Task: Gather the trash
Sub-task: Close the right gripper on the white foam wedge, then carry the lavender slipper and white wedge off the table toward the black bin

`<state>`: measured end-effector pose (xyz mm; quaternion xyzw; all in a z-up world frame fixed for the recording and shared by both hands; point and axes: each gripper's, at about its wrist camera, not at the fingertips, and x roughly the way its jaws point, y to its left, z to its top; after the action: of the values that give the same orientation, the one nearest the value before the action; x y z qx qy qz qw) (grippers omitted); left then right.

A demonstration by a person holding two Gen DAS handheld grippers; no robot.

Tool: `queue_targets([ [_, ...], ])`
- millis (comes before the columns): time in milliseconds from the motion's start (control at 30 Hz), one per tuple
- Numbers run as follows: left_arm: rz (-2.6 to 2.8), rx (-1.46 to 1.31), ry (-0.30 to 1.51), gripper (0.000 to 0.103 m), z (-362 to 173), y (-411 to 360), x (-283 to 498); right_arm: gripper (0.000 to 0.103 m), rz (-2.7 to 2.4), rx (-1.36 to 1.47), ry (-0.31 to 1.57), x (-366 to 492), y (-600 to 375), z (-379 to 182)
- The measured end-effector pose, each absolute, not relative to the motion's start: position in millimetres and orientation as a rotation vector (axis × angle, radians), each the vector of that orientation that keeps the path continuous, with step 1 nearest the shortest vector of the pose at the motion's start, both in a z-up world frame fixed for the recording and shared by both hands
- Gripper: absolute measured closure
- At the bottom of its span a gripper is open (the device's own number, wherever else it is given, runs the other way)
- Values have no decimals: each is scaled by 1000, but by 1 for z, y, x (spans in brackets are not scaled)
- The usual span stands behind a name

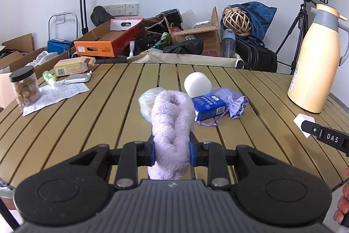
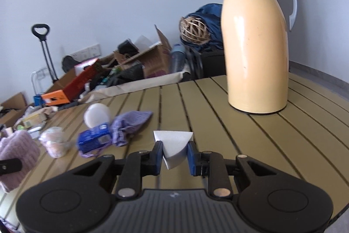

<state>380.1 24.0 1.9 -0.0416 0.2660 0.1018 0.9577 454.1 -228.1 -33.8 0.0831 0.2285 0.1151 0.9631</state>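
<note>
Both grippers clamped and loaded over the slatted desk.
Left gripper squeezes a lilac fluffy cloth; right gripper pinches a white wedge, seemingly foam, by its tip, so it may twist free; beyond, the blue carton waits mid-desk.

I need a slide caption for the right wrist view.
Right gripper clamps a white foam block before a beige thermos.

Bare slatted table ahead, tall thermos blocking right, blue carton and pouch crowding left
</note>
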Motion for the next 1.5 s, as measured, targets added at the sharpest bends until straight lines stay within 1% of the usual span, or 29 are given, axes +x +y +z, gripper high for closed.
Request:
queue_targets([
  [400, 189, -80, 531, 76, 9, 34, 320, 81, 331, 100, 369, 373, -199, -12],
  [733, 164, -74, 548, 76, -2, 43, 266, 81, 413, 34, 354, 302, -177, -21],
  [1000, 141, -50, 587, 76, -20, 42, 232, 81, 453, 19, 413, 263, -172, -41],
  [1500, 111, -23, 722, 76, -74, 40, 205, 81, 447, -17, 618, 227, -160, -100],
])
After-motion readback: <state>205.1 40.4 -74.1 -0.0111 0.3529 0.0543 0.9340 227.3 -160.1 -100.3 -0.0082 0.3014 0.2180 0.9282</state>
